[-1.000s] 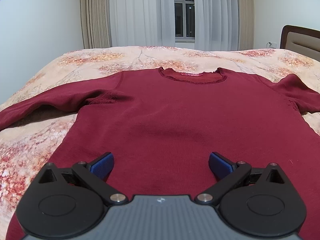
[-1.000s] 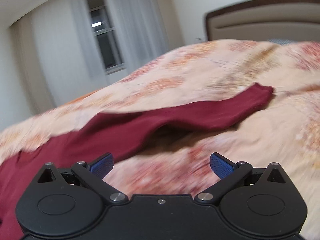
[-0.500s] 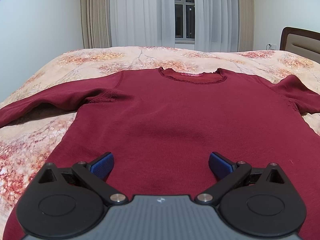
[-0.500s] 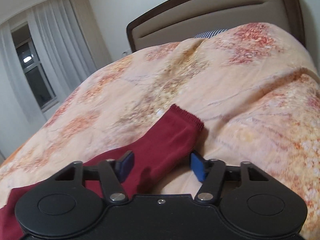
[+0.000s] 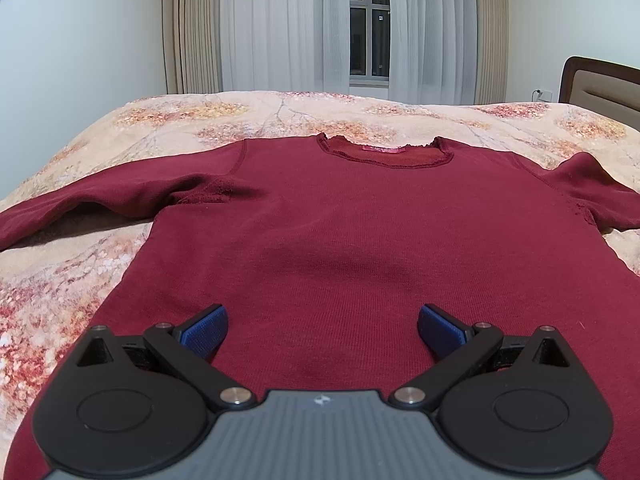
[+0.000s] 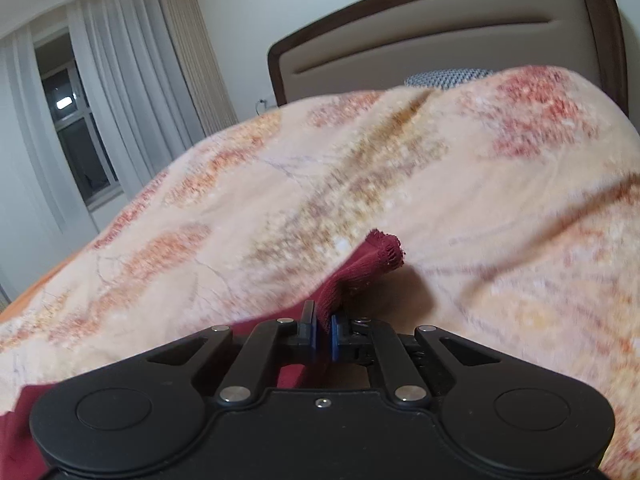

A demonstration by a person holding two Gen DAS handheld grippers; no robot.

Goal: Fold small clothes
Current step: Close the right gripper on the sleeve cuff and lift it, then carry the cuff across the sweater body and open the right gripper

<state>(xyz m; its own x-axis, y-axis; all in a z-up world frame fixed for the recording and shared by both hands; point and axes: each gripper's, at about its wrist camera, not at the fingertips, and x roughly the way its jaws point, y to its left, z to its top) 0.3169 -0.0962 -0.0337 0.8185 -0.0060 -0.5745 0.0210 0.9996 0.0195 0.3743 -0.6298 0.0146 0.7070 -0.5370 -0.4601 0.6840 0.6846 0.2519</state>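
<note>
Lying flat on the bed (image 5: 304, 108), the shirt (image 5: 360, 240) looks soft, light and limp — best taken at cuffs and hem — with the right gripper (image 6: 322, 330) pinching the sleeve (image 6: 360, 276) near its cuff, the left gripper (image 5: 322, 324) spread above the hem.

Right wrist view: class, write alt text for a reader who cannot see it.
The right claw is shut on the cuff end of a dark red sleeve, whose frayed cuff pokes out past the blue pads. Behind it lies a floral peach bedspread, with a padded headboard and a curtained window beyond.
</note>
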